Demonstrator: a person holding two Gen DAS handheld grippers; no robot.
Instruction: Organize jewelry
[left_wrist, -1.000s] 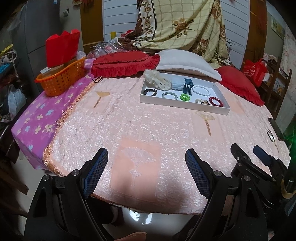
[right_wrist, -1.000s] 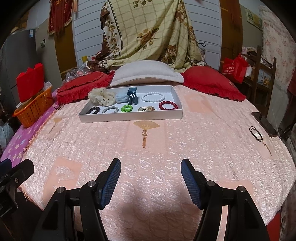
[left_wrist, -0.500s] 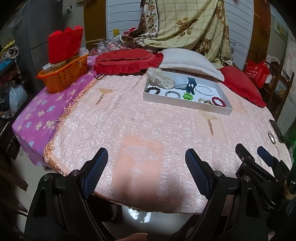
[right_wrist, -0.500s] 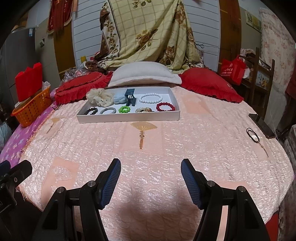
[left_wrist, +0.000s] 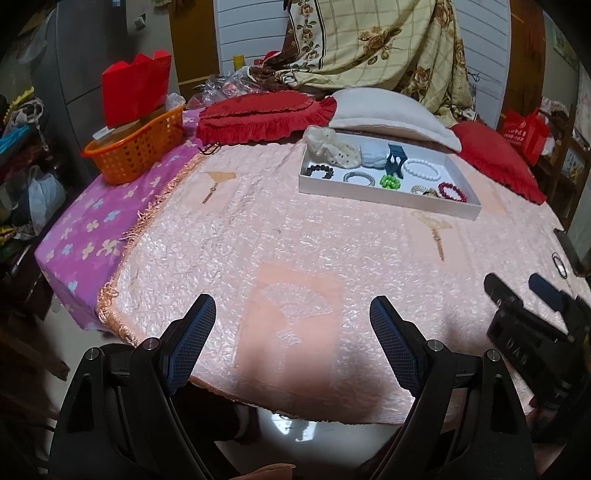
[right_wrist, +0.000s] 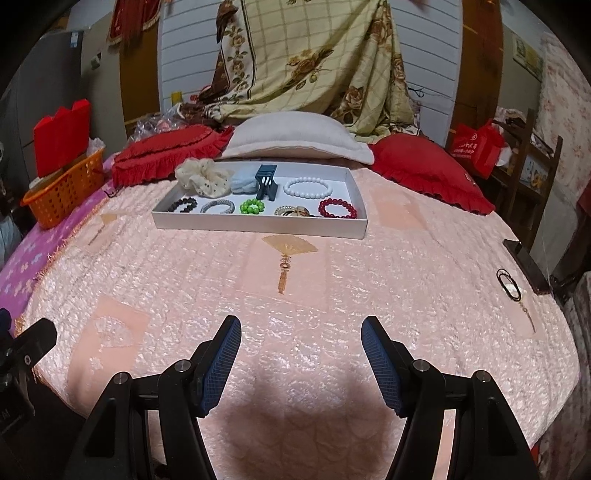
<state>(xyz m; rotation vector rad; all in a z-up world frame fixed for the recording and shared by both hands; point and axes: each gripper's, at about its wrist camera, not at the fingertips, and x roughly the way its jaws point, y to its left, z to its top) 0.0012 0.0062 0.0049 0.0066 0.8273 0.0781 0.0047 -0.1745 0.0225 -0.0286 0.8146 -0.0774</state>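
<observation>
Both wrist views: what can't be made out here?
- Gold piece in the white tray: too small to tell what it is, either view.
- Black looped cord: cut off by the right gripper in the left view; clasp unclear in the right.
- Dark flat object at the bed's edge: unidentifiable.

The bedspread (right_wrist: 369, 280) looked glossy, quilted cloth; the white tray (right_wrist: 258, 221) was matt (card, seemingly). The red bracelet (right_wrist: 337, 208) showed shiny beads, the orange basket (left_wrist: 136, 147) perforated plastic.
</observation>
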